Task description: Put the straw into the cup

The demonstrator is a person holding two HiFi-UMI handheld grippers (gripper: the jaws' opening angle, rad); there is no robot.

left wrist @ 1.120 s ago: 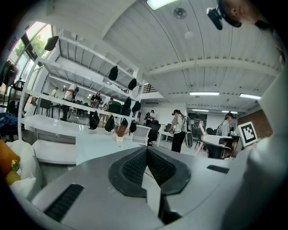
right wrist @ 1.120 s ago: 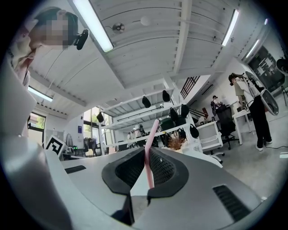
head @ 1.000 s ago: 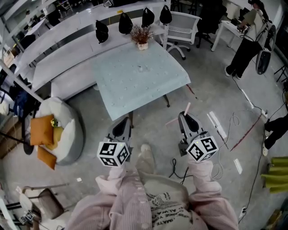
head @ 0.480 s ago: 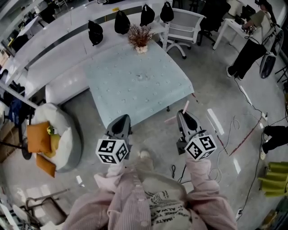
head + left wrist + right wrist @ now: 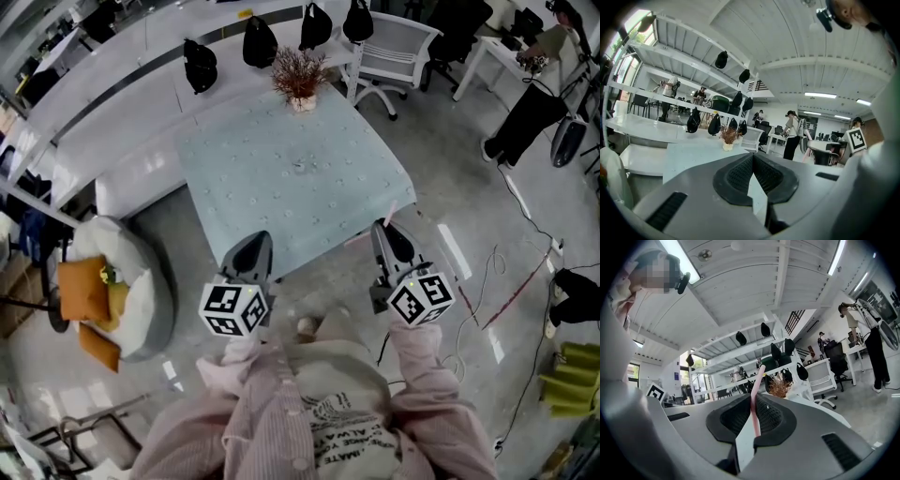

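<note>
Moved: table edge now meets both grippers.
Right gripper: pinching the pink straw, upright.
Left gripper: pressed together, empty.
Cup: probably the clear thing mid-table, well apart.
Do well: hold the pinch and lower the straw from above.

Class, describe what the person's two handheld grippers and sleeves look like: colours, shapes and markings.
Both the left gripper and the right gripper have grey, tapered claw bodies lined with black ribbed pads. Each carries a white cube printed with black square markers. The sleeves are pale pink with fine stripes.
</note>
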